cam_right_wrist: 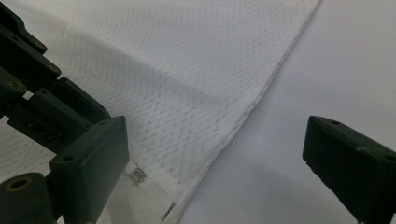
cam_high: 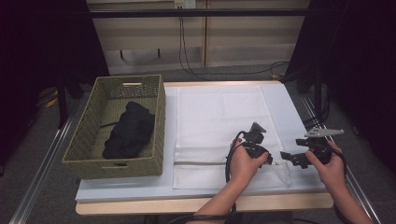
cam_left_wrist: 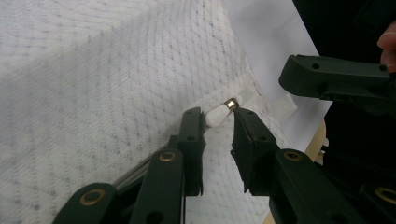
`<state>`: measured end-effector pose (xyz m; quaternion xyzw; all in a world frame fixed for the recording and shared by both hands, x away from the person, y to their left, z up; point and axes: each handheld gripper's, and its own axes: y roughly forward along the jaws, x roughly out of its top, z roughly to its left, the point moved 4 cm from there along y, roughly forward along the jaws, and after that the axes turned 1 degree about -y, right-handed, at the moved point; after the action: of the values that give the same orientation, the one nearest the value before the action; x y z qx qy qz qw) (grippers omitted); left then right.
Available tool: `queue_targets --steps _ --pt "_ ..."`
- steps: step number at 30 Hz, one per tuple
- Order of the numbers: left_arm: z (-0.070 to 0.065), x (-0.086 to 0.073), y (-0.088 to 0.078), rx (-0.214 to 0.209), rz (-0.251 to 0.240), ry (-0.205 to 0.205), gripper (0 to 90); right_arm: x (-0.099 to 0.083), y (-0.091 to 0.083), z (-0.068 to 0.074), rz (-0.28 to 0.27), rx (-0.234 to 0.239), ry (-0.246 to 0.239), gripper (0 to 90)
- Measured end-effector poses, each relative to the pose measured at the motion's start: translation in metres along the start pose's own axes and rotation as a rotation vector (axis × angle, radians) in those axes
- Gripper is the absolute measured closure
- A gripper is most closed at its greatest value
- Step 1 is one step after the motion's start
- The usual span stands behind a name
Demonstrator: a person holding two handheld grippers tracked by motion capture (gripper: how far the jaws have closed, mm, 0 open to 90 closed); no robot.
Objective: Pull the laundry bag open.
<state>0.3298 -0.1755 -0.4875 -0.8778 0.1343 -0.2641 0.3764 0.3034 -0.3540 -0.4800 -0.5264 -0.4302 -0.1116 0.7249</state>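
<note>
The high view looks forward and down on the white mesh bag [cam_high: 219,135]; both gripper views look closely at its right edge.

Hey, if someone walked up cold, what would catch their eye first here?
Probably the white mesh laundry bag spread across the table's middle, with the left gripper bracketing its white zipper pull near the bag's right edge. Next, the woven basket at the left, holding dark clothing.
</note>
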Motion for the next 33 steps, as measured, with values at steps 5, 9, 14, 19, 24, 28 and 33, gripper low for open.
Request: queue_targets --steps 5,9,14,19,24,28,33 --pt "-0.002 -0.002 0.008 -0.003 0.007 -0.01 72.2 0.0 -0.002 -0.001 -0.002 -0.006 0.001 6.6" --pt "0.0 -0.003 0.015 -0.013 0.014 -0.018 69.7 -0.001 -0.003 -0.001 -0.004 -0.004 0.001 6.6" --pt "0.0 -0.002 0.016 -0.022 0.002 -0.03 70.7 -0.002 -0.004 -0.002 -0.002 -0.012 0.009 6.5" --pt "-0.002 0.001 0.021 -0.028 -0.007 -0.041 70.1 -0.003 -0.006 -0.004 -0.008 -0.015 0.007 6.6" --pt "-0.004 0.002 0.024 -0.06 -0.013 -0.052 69.9 -0.004 -0.006 -0.003 0.001 -0.014 0.008 6.6" --pt "-0.005 0.003 0.026 -0.055 -0.018 -0.065 74.6 -0.004 -0.005 -0.003 -0.002 -0.014 0.008 6.5" --pt "-0.005 0.002 0.026 -0.096 -0.009 -0.063 84.9 -0.003 -0.005 -0.003 -0.005 -0.011 0.016 6.6"
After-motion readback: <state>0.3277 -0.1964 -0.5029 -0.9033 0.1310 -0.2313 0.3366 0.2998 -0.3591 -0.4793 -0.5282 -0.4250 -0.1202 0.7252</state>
